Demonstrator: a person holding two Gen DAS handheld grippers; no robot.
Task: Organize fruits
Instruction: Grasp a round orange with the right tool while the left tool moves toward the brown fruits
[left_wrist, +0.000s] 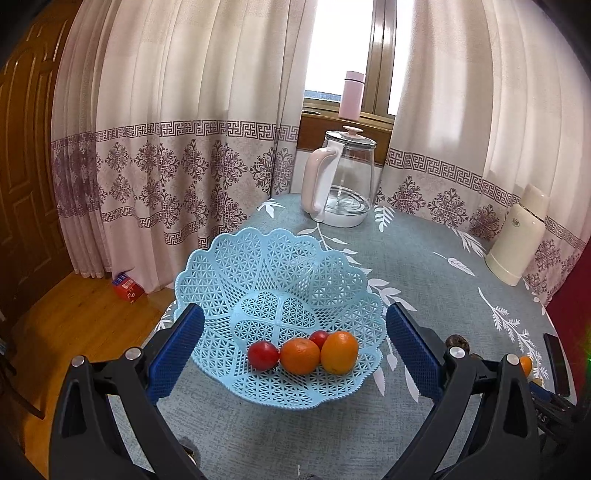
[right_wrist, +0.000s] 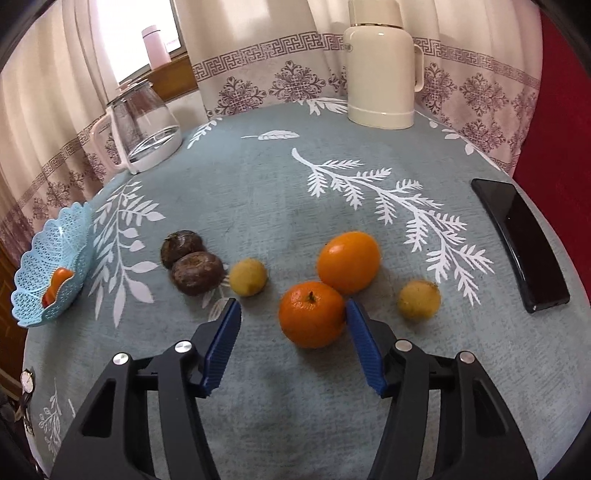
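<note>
Four fruits already sit in the blue basket; six more lie loose on the desk. I have the right hand-held gripper spread wide and empty, and the near orange sits dead ahead, off-centre toward its right pad, apparently touching it. Left hand-held gripper is released too, hovering at the basket. I judge the right one nearer; shift right before closing.
</note>
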